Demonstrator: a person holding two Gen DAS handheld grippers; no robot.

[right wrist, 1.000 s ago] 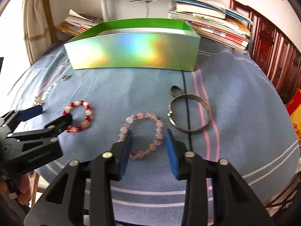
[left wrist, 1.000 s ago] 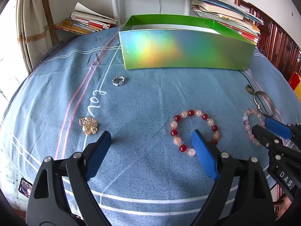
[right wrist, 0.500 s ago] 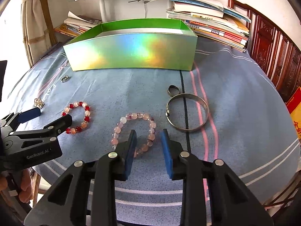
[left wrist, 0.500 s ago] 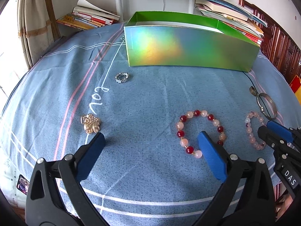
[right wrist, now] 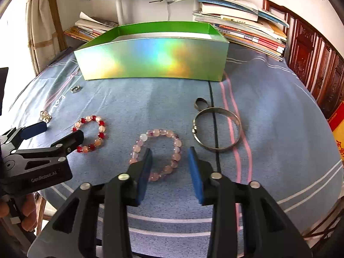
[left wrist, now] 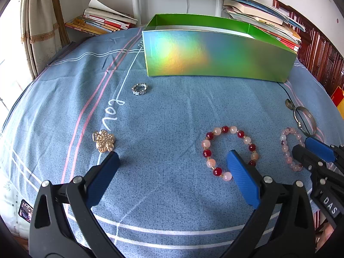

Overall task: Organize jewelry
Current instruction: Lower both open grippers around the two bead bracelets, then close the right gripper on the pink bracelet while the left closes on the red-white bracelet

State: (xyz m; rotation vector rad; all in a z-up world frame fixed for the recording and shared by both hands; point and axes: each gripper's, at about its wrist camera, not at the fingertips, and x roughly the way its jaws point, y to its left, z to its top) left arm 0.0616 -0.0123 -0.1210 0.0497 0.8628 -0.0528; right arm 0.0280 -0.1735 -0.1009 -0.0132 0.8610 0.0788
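Nothing is packed yet, I judge. My right gripper [right wrist: 169, 163] is opening, empty, straddling the pink bracelet's [right wrist: 156, 151] near arc. My left gripper [left wrist: 172, 163] gapes wide, empty, its right finger inside the red bracelet [left wrist: 230, 150]. Beyond lie the brooch [left wrist: 104, 140], bangle [right wrist: 217, 129], 2 rings, then the green box [right wrist: 152, 58].

Right gripper [right wrist: 169, 157] jaws opening, straddling pink bracelet [right wrist: 157, 152]
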